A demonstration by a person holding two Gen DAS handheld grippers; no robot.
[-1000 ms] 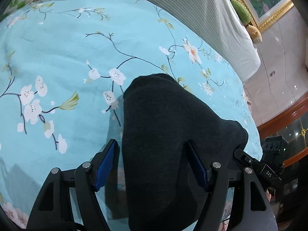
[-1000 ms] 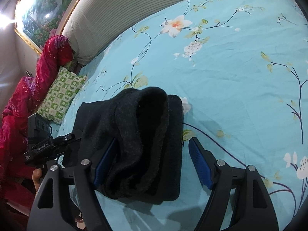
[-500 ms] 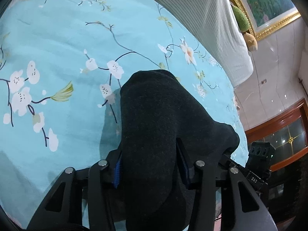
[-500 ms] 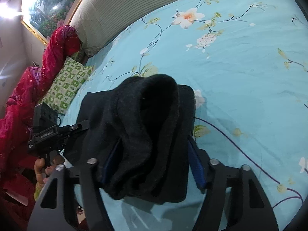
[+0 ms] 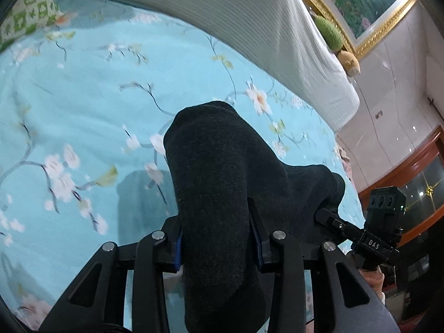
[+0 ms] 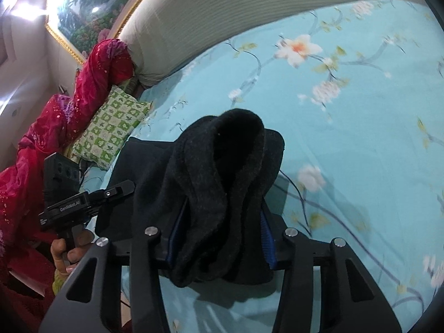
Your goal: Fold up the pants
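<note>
The dark charcoal pants point(image 5: 219, 172) are folded into a thick bundle and held above the turquoise flowered bedsheet point(image 5: 83, 116). My left gripper point(image 5: 217, 242) is shut on one end of the bundle, which bulges up between the blue pads and hides the fingertips. My right gripper point(image 6: 220, 236) is shut on the other end of the pants point(image 6: 222, 172), where the folded layers show as a rolled edge. Each gripper shows in the other's view: the right one point(image 5: 369, 238) at the far side of the bundle, the left one point(image 6: 83, 199) at the left.
A striped beige headboard cushion point(image 5: 236, 19) runs along the back of the bed. A green checked pillow point(image 6: 111, 130) and a red quilt point(image 6: 69, 105) lie at the bed's edge. A framed painting point(image 5: 360, 2) hangs on the wall; a plush toy point(image 5: 348, 61) sits beneath.
Both grippers closed from open onto the ends of the pants bundle, then lifted it off the sheet; the bedsheet now appears lower and motion-blurred.
</note>
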